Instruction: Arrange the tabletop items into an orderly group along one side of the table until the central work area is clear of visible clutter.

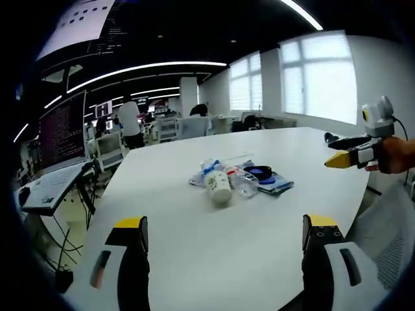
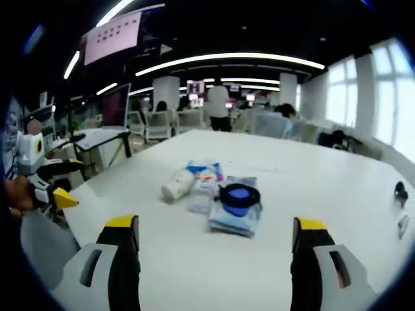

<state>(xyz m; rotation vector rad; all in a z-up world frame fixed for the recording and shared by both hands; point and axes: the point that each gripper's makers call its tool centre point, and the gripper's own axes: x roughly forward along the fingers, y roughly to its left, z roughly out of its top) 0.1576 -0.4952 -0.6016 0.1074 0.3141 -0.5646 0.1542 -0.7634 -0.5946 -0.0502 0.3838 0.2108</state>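
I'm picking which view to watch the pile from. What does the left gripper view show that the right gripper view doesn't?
Left gripper view: the code monitor at the table's left. Right gripper view: small dark things near the table's right edge. Both: the white table, the central pile with the toppled cup and blue-lidded container, open jaws, and the other hand-held gripper coming in.

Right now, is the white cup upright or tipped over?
Tipped over: the white cup lies on its side on the table, beside the packets.

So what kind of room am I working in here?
Most likely an open-plan office: a large white table, rows of desks with monitors and office chairs behind it, long ceiling strip lights, and people at workstations.
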